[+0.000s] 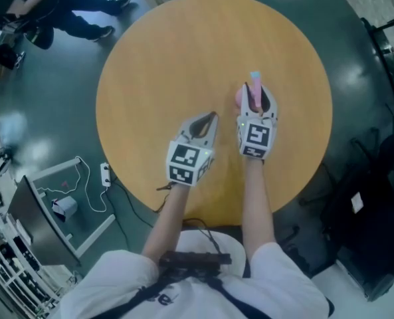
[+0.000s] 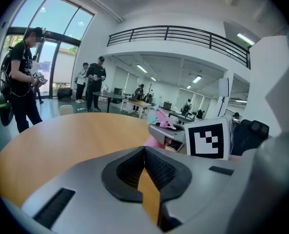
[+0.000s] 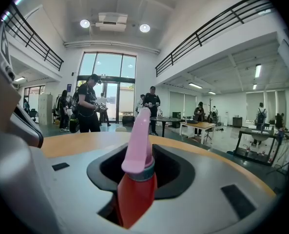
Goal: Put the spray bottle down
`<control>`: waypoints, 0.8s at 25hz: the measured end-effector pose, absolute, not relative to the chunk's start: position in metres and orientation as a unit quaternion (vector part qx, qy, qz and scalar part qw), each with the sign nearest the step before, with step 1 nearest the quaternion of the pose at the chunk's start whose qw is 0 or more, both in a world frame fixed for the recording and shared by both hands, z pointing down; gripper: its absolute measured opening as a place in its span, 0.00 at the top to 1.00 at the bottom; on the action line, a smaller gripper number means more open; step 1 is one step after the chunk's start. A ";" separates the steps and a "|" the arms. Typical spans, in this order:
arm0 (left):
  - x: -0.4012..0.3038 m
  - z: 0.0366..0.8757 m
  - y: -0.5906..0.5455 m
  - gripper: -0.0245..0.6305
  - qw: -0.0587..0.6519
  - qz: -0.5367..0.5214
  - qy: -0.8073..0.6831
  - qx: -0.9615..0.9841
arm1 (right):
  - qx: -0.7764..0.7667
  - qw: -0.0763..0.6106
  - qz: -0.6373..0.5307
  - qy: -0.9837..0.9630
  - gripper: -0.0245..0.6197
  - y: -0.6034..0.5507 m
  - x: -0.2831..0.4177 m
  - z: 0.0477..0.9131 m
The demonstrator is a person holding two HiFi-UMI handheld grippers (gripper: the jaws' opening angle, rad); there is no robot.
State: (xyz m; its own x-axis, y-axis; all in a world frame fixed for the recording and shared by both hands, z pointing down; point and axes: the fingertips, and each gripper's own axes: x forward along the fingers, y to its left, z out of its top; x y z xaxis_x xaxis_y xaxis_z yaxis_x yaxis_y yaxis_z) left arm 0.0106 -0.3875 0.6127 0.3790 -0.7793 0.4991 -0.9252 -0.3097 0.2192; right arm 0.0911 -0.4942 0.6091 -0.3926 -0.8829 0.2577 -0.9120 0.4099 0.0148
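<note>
spray bottle (image 3: pixel 134 189) pinched roughly upright between jaws of right gripper (image 1: pixel 258 102), pink nozzle (image 3: pixel 138 135) poking forward past the tips, left gripper (image 1: pixel 210 118) closed up, empty

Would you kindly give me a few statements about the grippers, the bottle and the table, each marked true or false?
1. The right gripper grips the spray bottle. True.
2. The left gripper holds a cup. False: its jaws are together with nothing between them.
3. The table is square and white. False: it is round and wood-coloured.
4. The spray bottle has a pink head on a red body. True.
5. Several bottles lie on the table. False: the spray bottle is the only one in view.
</note>
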 end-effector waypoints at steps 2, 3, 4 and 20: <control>0.009 0.612 -0.383 0.94 0.239 0.155 -0.535 0.796 | 0.540 0.116 0.067 -0.831 0.71 -0.494 0.093 0.611; 0.008 0.612 -0.382 0.94 0.237 0.155 -0.535 0.796 | 0.539 0.119 0.068 -0.831 0.71 -0.494 0.093 0.612; 0.007 0.611 -0.381 0.94 0.235 0.154 -0.535 0.797 | 0.538 0.123 0.071 -0.831 0.71 -0.494 0.094 0.613; 0.004 0.556 -0.358 0.94 0.187 0.110 -0.528 0.821 | 0.582 0.094 0.079 -0.804 0.59 -0.443 0.128 0.574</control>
